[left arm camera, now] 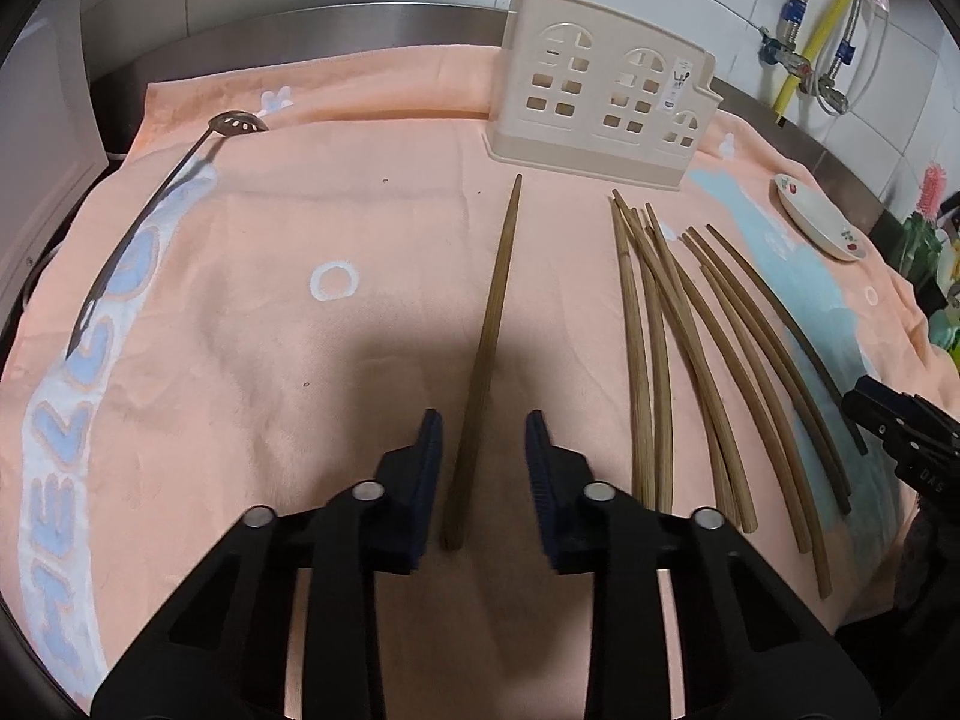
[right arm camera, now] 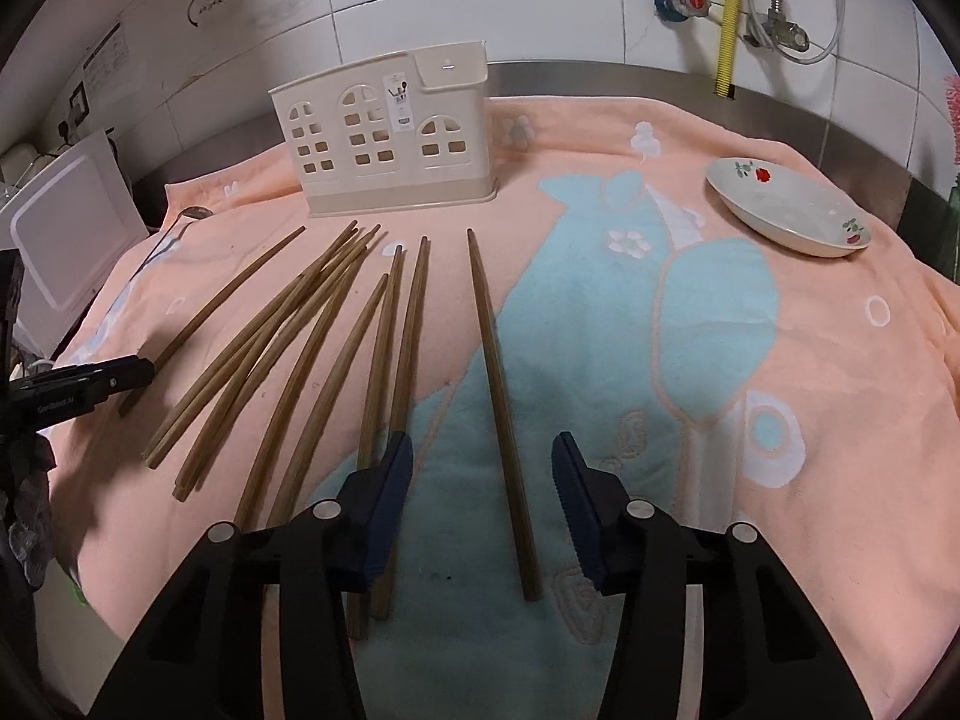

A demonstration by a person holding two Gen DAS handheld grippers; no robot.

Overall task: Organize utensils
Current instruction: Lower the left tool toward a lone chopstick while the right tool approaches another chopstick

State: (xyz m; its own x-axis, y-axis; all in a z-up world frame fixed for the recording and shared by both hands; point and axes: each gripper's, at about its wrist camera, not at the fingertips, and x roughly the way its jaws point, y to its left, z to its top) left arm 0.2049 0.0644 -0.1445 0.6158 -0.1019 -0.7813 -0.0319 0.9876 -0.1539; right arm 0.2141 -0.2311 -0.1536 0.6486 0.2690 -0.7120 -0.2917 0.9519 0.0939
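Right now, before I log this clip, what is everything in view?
brown wooden chopsticks: about ten, loose on the towel in front of the holder; one lies between each gripper's open jaws, untouched
beige plastic house-shaped utensil holder: one, upright at the far edge of the towel
slotted metal spoon: one, silver, far left of the towel
white shallow dish with red flowers: one, far right, empty
peach towel with blue patterns: one, covering the counter
steel counter: one, grey, under the towel
yellow hose: one, on the white tiled wall
left gripper: one, black, open
right gripper: one, black, open
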